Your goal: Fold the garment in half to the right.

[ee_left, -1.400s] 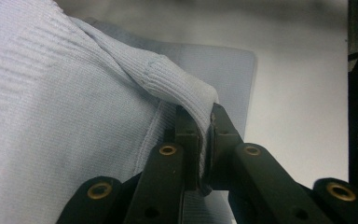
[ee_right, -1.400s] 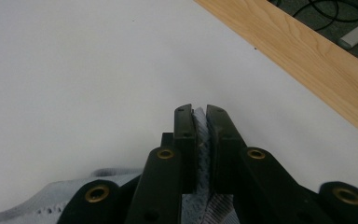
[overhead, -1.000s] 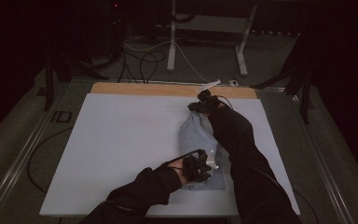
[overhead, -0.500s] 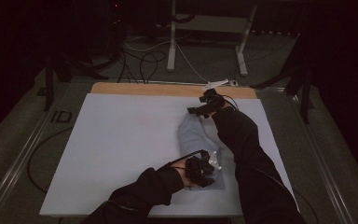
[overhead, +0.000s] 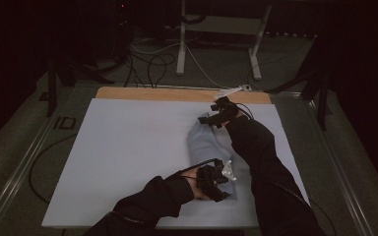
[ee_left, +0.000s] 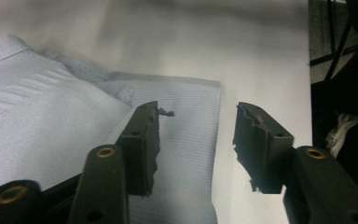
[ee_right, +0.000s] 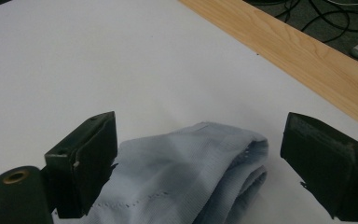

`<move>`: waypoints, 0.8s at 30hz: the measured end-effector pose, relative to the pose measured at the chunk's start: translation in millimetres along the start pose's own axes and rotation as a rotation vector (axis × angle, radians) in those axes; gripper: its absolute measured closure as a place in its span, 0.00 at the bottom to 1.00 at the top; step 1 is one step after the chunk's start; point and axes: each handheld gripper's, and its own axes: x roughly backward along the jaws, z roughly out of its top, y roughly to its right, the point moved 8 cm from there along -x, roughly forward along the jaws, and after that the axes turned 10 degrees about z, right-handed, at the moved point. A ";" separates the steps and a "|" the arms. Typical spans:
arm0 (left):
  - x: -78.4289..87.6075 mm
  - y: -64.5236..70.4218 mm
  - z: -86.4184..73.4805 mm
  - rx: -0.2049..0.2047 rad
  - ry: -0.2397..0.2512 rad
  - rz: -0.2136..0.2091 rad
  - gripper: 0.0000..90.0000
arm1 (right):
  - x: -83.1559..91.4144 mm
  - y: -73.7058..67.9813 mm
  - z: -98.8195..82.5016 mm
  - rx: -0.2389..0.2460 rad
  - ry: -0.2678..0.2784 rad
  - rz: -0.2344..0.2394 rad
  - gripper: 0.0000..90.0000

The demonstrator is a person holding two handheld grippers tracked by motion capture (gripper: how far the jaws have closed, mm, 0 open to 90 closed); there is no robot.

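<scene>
A folded pale blue cloth (overhead: 205,145) lies on the white table top (overhead: 128,147), right of centre. My left gripper (overhead: 215,181) hovers over the cloth's near end, open, with its jaws astride the cloth's flat corner (ee_left: 186,140) and nothing between them. My right gripper (overhead: 220,112) is at the cloth's far end, open wide. In the right gripper view the rolled far end of the cloth (ee_right: 196,172) lies between the two black jaws, untouched by them.
A wooden strip (overhead: 177,94) runs along the table's far edge. Beyond it, cables (overhead: 152,59) and a white stand's legs (overhead: 216,44) cover the dark floor. A white object (overhead: 234,91) lies at the far edge. Metal rails flank the table.
The left gripper has shifted slightly toward the near right over the cloth's near end. The right gripper stays at the far end with little movement.
</scene>
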 end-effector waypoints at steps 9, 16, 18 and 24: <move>8.6 -0.5 0.2 0.002 0.028 -0.008 0.44 | 2.5 -10.5 -2.8 0.003 0.014 0.035 0.10; 19.8 1.7 1.9 0.022 0.081 -0.080 0.22 | 7.3 -19.4 -7.6 0.013 0.033 0.047 0.10; 21.6 2.2 3.3 0.024 0.095 -0.084 0.17 | 8.3 -22.3 -9.1 0.017 0.038 0.052 0.10; 26.0 4.7 9.2 0.010 0.119 -0.060 0.01 | 10.2 -29.6 -12.5 0.025 0.040 0.064 0.10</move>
